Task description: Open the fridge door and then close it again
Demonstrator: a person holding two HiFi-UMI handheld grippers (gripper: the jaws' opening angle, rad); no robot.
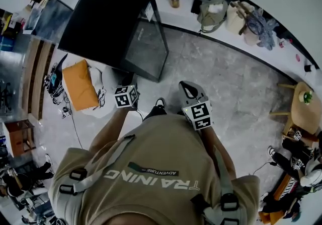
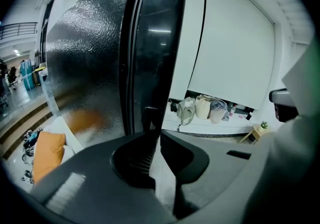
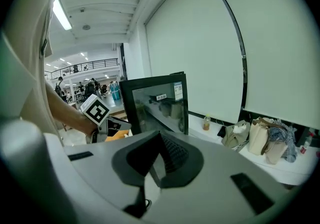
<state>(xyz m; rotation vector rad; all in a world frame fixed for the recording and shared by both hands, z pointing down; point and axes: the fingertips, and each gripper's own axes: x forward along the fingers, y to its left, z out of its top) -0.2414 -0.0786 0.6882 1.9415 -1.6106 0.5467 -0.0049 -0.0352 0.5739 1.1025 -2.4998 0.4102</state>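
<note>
So the black fridge [image 1: 108,22] stood on the grey floor [image 1: 226,83] right in front of the person, a white wall behind it, and its door looked flush against the body, closed as far as I could see. The left tool [image 2: 159,135] was pointed straight at the fridge's front corner, where the bumpy side panel met the glossy door. Its jaws were pressed together at the tips with nothing between them. It was near the fridge, but I couldn't tell if it was actually touching. The right tool [image 3: 160,138] hung a bit off to the side, aimed past the fridge toward the wall, jaws also closed and empty. From there you could see the left tool's marker cube [image 3: 95,110]. An orange cushion [image 1: 80,85] lay on the floor to the fridge's left. A white bench [image 1: 183,17] along the wall carried a small bottle [image 1: 174,0] and a few bags [image 1: 214,12].
</note>
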